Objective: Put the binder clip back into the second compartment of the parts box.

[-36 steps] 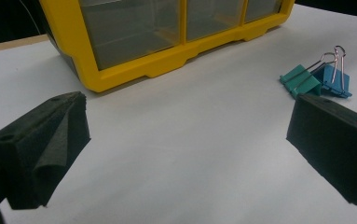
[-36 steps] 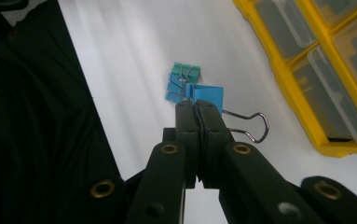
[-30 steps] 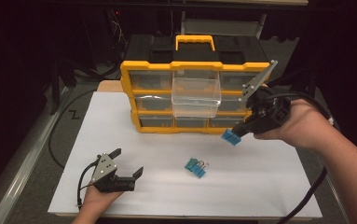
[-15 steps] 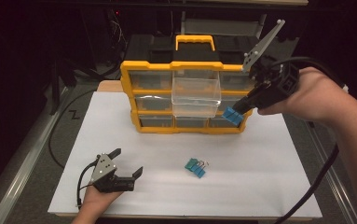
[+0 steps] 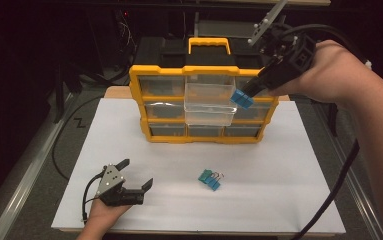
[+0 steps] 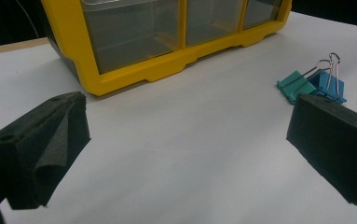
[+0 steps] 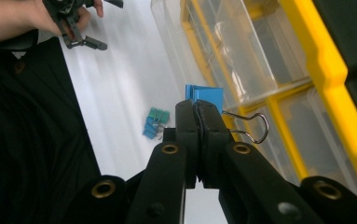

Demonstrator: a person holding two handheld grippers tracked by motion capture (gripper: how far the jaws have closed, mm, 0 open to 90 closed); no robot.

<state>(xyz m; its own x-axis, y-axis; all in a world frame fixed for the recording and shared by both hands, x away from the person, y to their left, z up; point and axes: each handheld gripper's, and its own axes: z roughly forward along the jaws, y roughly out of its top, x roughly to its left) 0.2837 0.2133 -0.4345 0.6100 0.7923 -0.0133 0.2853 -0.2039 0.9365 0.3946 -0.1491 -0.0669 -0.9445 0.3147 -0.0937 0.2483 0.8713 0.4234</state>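
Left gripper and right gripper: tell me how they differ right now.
The left gripper rests low on the white sheet, jaws wide open and empty. The right gripper is raised beside the yellow organizer, jaws shut on a blue binder clip. Both are hand-held with black jaws.

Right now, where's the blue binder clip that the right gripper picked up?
In the high view, the blue binder clip is clamped in the right gripper, held in the air at the right edge of the pulled-out clear drawer of the yellow organizer.

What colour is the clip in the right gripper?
Blue clip, wire handles; clearest in the right gripper view.
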